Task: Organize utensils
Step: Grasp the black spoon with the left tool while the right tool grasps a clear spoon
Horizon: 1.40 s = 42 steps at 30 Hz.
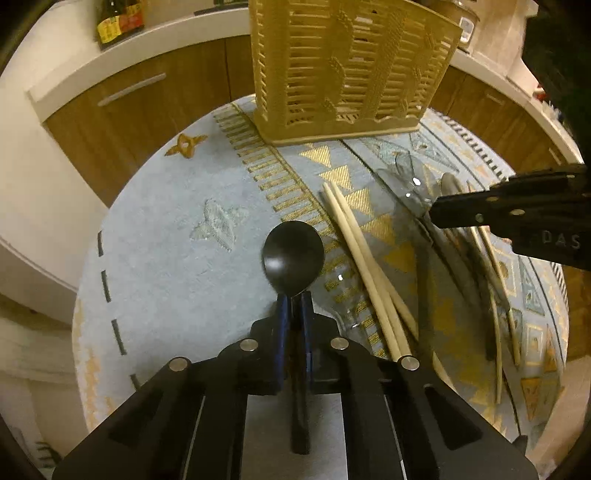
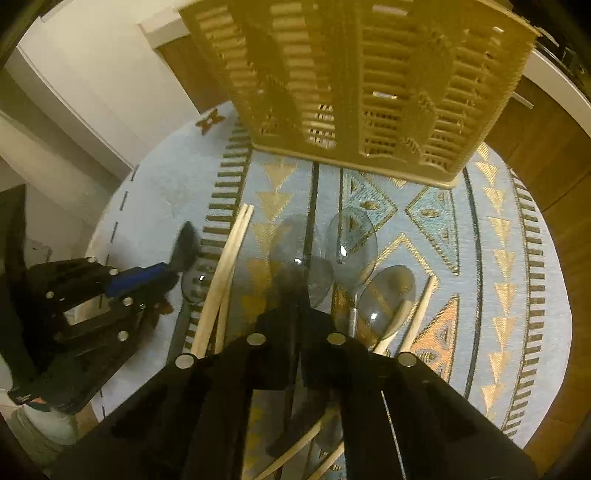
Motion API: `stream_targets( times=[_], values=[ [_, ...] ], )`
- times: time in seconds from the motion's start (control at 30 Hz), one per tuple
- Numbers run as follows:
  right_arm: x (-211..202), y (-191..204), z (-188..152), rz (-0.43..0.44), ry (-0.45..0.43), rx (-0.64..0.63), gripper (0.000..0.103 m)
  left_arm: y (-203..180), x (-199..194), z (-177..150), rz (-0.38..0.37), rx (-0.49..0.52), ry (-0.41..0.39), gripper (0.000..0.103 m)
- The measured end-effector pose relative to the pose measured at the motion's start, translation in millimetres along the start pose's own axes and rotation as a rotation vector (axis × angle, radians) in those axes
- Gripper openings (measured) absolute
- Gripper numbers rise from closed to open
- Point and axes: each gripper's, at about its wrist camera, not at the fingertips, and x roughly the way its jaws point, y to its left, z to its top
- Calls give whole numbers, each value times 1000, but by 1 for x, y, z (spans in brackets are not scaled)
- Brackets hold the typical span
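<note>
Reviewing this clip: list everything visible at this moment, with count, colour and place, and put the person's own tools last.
Utensil basket: one, tan slatted plastic, upright at the far edge of the mat.
Mat: one, pale blue with gold triangles, under everything.
Black spoon: one, gripped by its handle in the left tool, bowl pointing toward the basket.
Clear smoky spoons: at least three, lying on the mat in front of the basket.
Chopsticks: a pale wooden pair left of the clear spoons; more pale sticks right of them, count unclear.
Bottles: two, dark, on the white counter, far left.
Cabinets: brown wood fronts under the counter.
Left tool: black, blue pads, shut on the spoon.
Right tool: black, blurred, over the clear spoons.
</note>
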Motion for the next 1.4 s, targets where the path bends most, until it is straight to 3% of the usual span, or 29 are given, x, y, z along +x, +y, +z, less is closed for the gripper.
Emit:
stream_targets(
  times=[0.13, 0.27, 0.33, 0.47, 0.53, 0.6, 0.73, 0.8, 0.97, 1.3, 1.4],
  values=[
    [1, -10, -5, 29, -5, 19, 2, 8, -3, -4, -65, -52, -52, 5],
    [-2, -27, -11, 143, 7, 118, 3, 11, -6, -5, -72, -70, -74, 5],
    [-7, -30, -14, 157, 7, 133, 5, 12, -10, -5, -73, -70, -83, 5],
    [-12, -22, -18, 113, 13, 108, 19, 12, -13, -4, -85, -68, -92, 5],
    [-11, -16, -19, 104, 13, 100, 30, 12, -14, -4, -97, -62, -92, 5],
    [-11, -15, -20, 92, 3, 99, 48, 12, -13, -5, -98, -55, -92, 5],
    [-2, -11, -20, 57, 40, 99, 45, 11, -12, -6, -92, -51, -90, 5],
    [2, -10, -20, 61, 54, 95, 31, 12, -11, -6, -86, -54, -90, 5],
    [13, -7, -18, 21, 87, 76, 16, 12, -10, -6, -79, -60, -84, 5],
    [10, -11, -26, 0, 136, 64, 15, 5, -7, -9, -51, -31, -53, 6],
    [11, -12, -18, -12, 139, 74, 15, 7, -7, -5, -92, -17, -22, 16]
  ],
)
